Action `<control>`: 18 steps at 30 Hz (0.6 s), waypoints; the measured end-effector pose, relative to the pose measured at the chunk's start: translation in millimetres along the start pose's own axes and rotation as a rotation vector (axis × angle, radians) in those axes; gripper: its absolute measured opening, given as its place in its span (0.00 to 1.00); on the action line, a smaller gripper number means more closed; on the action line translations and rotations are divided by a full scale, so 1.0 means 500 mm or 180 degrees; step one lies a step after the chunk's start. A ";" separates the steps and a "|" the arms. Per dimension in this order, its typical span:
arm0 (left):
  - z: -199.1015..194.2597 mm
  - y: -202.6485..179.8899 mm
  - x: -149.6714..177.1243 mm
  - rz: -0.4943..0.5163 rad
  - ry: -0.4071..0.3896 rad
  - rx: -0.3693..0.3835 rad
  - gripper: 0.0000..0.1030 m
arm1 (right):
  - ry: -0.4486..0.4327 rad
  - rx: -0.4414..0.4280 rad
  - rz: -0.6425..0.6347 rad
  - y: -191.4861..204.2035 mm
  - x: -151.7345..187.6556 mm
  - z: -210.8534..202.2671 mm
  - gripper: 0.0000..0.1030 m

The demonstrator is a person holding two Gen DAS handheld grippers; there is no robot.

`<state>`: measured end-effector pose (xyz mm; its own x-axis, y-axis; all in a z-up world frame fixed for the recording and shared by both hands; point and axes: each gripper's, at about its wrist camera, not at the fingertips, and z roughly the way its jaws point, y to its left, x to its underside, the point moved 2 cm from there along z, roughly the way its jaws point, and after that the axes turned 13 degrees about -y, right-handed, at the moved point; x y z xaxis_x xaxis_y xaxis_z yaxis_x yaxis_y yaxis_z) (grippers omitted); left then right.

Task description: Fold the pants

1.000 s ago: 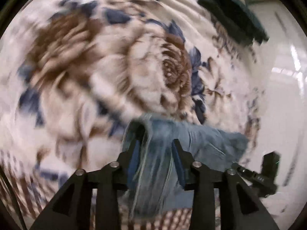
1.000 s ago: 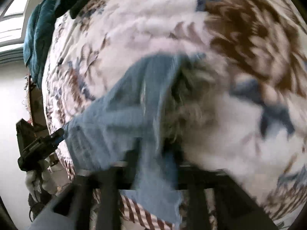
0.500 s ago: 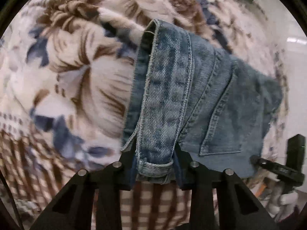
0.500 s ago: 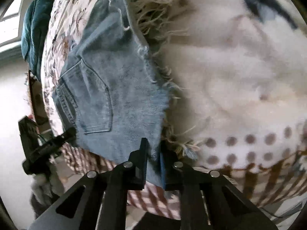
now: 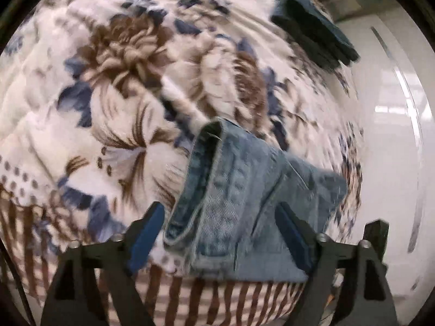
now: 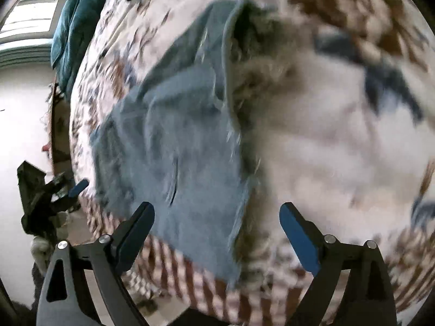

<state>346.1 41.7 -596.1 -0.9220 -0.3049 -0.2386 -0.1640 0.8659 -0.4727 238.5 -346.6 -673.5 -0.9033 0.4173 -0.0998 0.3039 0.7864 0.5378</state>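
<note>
Light blue denim shorts lie folded on the floral blanket near its front edge, waistband end toward my left gripper. My left gripper is open, its fingers on either side of the waistband and apart from it. In the right wrist view the shorts show their frayed hem side. My right gripper is open over the frayed edge and holds nothing. The left gripper also shows in the right wrist view at the shorts' far end.
A dark teal folded cloth lies at the blanket's far edge; it also shows in the right wrist view. The blanket's striped brown border hangs over the front edge. White glossy floor lies beyond the bed.
Both grippers were shut on the shorts half a second ago. Both have opened and let go, and the shorts now rest on the blanket. Both views are blurred by motion.
</note>
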 end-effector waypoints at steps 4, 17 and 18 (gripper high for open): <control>0.078 0.013 -0.025 -0.0164 0.0166 0.0263 0.81 | -0.0091 -0.0055 0.0035 -0.011 -0.036 0.034 0.93; 0.170 -0.057 0.008 0.0358 0.0551 0.0421 0.86 | 0.0296 -0.1077 0.0151 -0.028 -0.063 0.098 0.92; 0.172 -0.071 0.012 0.0460 0.0560 0.0438 0.86 | 0.0356 -0.1044 0.0038 -0.012 -0.058 0.106 0.92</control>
<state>376.4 -25.1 -653.6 -0.9811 -0.0981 -0.1667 0.0119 0.8297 -0.5581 278.9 -339.1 -718.2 -0.9334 0.3588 -0.0093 0.2174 0.5858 0.7808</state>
